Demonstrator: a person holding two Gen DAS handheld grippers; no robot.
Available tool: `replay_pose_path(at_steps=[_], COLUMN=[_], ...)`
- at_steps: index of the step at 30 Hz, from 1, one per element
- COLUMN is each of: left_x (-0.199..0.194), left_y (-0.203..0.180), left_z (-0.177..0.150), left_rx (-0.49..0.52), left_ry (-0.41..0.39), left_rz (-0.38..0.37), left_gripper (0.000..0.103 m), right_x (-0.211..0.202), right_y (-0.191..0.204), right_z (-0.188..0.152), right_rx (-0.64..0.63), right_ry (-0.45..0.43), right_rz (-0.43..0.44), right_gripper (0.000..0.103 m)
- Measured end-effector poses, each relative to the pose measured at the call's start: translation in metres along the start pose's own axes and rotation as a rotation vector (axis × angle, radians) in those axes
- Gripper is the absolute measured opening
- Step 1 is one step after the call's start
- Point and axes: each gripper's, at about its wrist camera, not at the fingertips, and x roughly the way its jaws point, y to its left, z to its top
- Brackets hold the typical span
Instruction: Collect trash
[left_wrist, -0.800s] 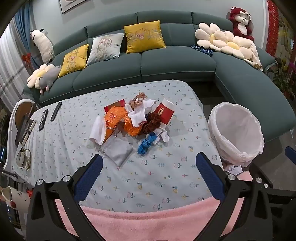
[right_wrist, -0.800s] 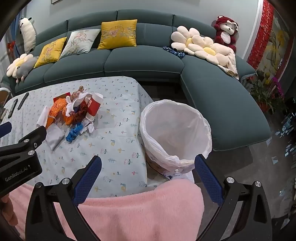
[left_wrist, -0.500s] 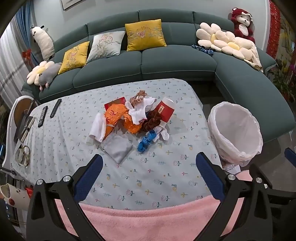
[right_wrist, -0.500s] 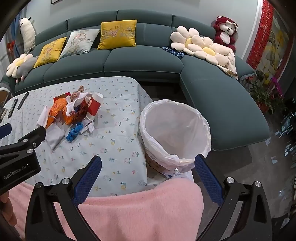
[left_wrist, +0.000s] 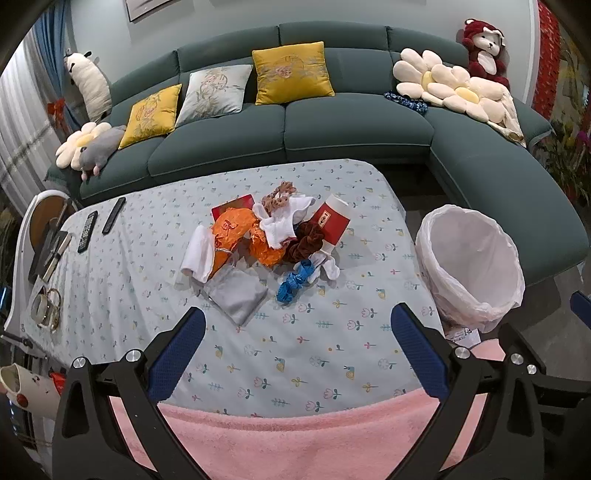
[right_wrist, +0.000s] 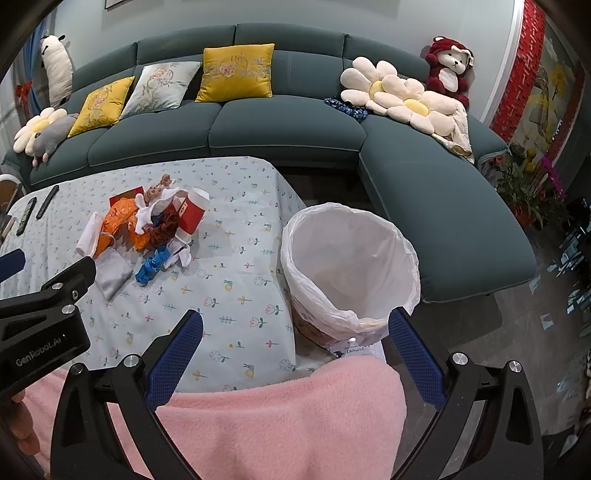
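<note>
The left gripper (left_wrist: 297, 354) is spread wide with nothing between its blue-padded fingers (left_wrist: 177, 354); it hovers over the near edge of the table (left_wrist: 147, 258), above a pink blanket (left_wrist: 295, 439) that lies along that edge. The right gripper (right_wrist: 291, 360) is likewise spread wide and empty, positioned over the same pink blanket at the table's right corner, with the trash bin (right_wrist: 351, 266) directly ahead of its fingers (right_wrist: 413, 358). In the right wrist view the body of the left gripper is visible at the left border. The table carries a pale cloth with a small flower print. The trash pile (left_wrist: 269, 243) lies near the middle of the table, well apart from both grippers. It consists of an orange wrapper (left_wrist: 236, 232), a red paper cup (left_wrist: 332, 221) lying tilted, white crumpled tissue (left_wrist: 282, 221), a dark red scrunchie (left_wrist: 304, 245), a blue crumpled piece (left_wrist: 293, 282), a grey pouch (left_wrist: 238, 293) on the near side, and a folded white cloth (left_wrist: 199, 254) on the left side. These items touch or overlap one another. The trash bin stands on the floor just beside the table's right edge; it is lined with a white bag. Two remote controls (left_wrist: 98, 223) lie at the far left of the table. A teal sofa (left_wrist: 332, 125) with cushions runs behind the table.
</note>
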Motion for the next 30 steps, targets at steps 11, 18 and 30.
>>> replay_pose_path(at_steps=[11, 18, 30], left_x=[-0.004, -0.007, -0.012], left_y=[0.003, 0.003, 0.005], left_z=[0.0, -0.002, -0.002], left_rx=[-0.029, -0.022, -0.031], left_ry=[-0.019, -0.049, -0.08], left_rz=[-0.011, -0.006, -0.011], left_gripper=[0.096, 0.096, 0.096], right_x=[-0.002, -0.006, -0.008], right_y=[0.003, 0.003, 0.003], right_z=[0.001, 0.0, 0.001], right_rx=[-0.004, -0.003, 0.0], right_ry=[-0.012, -0.024, -0.031], right_rz=[-0.006, -0.01, -0.011], right_gripper=[0.096, 0.096, 0.096])
